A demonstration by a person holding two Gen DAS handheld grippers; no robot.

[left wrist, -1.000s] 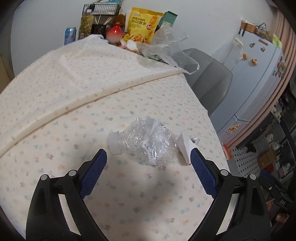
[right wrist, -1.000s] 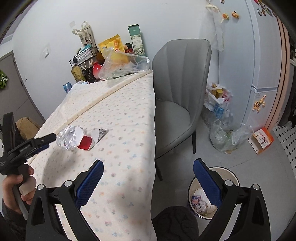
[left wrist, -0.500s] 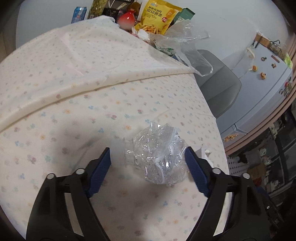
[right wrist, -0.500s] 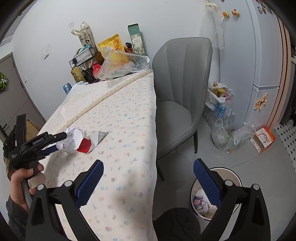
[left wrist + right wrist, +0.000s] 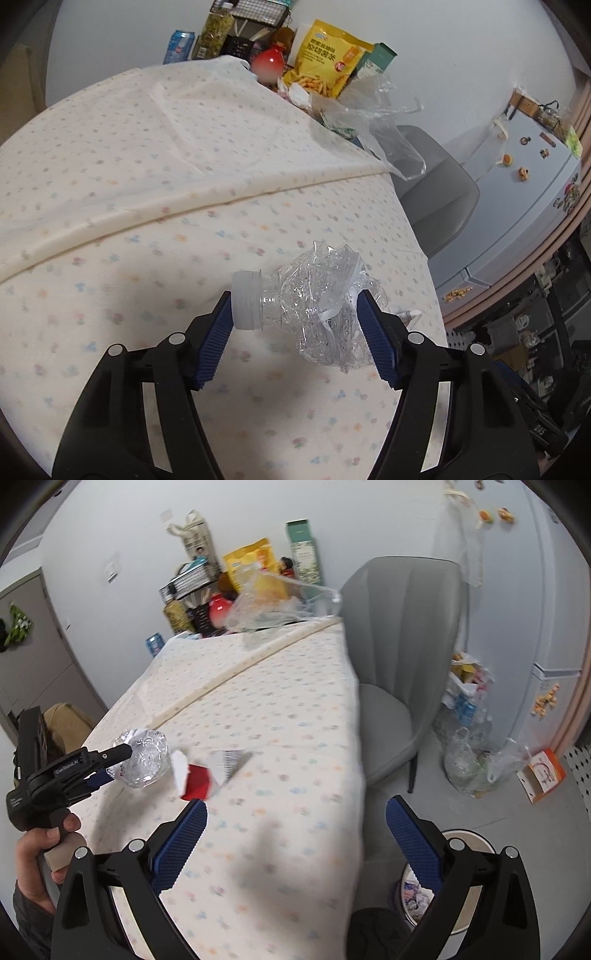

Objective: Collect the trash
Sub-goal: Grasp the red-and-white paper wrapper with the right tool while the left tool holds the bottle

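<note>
We hold the left gripper [image 5: 295,325] around the crushed clear bottle [image 5: 314,306], with one blue finger [image 5: 216,343] against its white cap end and the other finger against the crumpled body. A second ago these fingers stood wide apart, short of the bottle, which lay loose on the flowered cloth; half a second ago they had come in on both sides of it. Now they are clenched on the bottle, and in the right wrist view the bottle [image 5: 142,757] appears raised a little off the bench [image 5: 277,738], held out from the left gripper [image 5: 110,764] in the person's hand [image 5: 44,853].

The torn red and white carton [image 5: 199,775] lies on the cloth just right of the bottle. In the left wrist view only its white tip [image 5: 408,315] shows past the right-hand finger, whereas a second ago more of it was visible beside the bottle.

Our right gripper [image 5: 295,845] hangs released, its blue fingers [image 5: 177,845] spread wide with nothing between them, as in both earlier frames. It has shifted toward the bench: the bench edge now fills the space between the fingers, where floor and the grey chair [image 5: 399,657] showed before. The round bin [image 5: 461,878] on the floor sits behind the right-hand finger, partly hidden, with scraps inside.

At the far end of the bench the yellow snack bag [image 5: 328,59], the clear plastic bag [image 5: 388,122] and the red pot [image 5: 271,62] stand as they did.
</note>
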